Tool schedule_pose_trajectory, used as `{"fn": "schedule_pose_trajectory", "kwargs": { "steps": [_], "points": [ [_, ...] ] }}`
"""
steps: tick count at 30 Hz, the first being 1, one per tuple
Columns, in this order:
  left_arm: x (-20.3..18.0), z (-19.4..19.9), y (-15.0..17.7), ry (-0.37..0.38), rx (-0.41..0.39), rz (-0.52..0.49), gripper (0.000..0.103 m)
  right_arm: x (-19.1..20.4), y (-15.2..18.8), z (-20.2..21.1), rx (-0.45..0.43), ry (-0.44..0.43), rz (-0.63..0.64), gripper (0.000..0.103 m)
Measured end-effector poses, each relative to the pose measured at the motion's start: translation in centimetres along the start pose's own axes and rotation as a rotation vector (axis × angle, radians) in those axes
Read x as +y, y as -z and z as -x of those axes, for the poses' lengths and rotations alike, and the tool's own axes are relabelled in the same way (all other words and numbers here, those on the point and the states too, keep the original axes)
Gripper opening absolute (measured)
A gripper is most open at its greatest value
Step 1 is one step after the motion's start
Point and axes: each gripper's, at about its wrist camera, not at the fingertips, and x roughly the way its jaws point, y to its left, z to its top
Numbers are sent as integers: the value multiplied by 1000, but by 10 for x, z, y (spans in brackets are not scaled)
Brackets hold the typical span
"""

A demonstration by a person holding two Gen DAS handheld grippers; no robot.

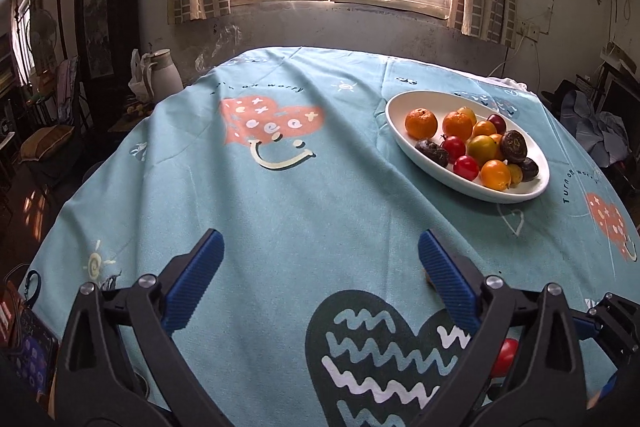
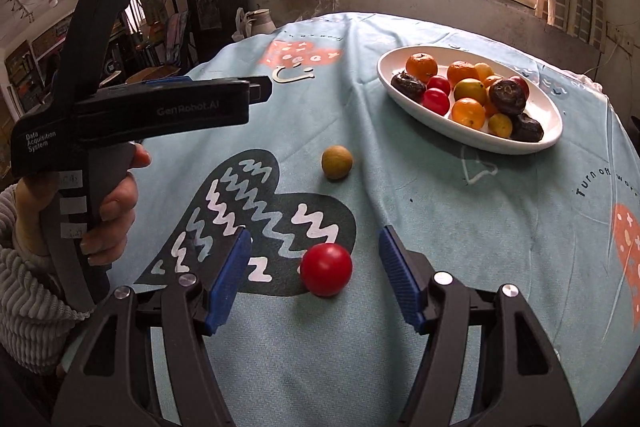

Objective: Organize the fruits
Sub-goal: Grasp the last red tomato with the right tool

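Left hand (image 2: 108, 211): grips the handle of the left gripper (image 1: 320, 263), held up over the near left part of the table. Its blue pads (image 1: 196, 279) stand wide apart over bare cloth, with nothing between them.

Tablecloth (image 2: 400, 327): pale blue, printed with hearts; it covers a round table and shows soft folds, so round fruit may roll on it.

Right gripper (image 2: 316, 275): fingers spread apart and low over the cloth, with the red fruit lying between them but touching neither pad.

Red fruit (image 2: 326, 269): small, round, glossy, resting on the dark heart print. Likely light and smooth-skinned, so somewhat slippery. Best taken across its widest middle, pads squarely on opposite sides, with a gentle squeeze to avoid bruising.

Yellow-green fruit (image 2: 337, 162): small, round, dull-skinned, loose on the cloth beyond the red one, between it and the dish. Probably firmer and less slippery; same hold across the middle.

White oval dish (image 2: 440, 125): far right of the table, well apart from both loose fruits. Holds a heap of orange, red, yellow and dark fruits (image 2: 468, 95); there is free room at its near left end.
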Motion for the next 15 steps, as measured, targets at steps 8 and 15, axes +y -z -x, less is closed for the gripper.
{"fn": "schedule_pose_trajectory", "kwargs": {
  "steps": [8,15],
  "points": [
    [1,-1,0,7,16,7,100,1,3,-8,62,-32,-1,56],
    [-5,-2,2,8,24,-16,101,-12,4,-26,149,-70,-75,40]
  ]
}}
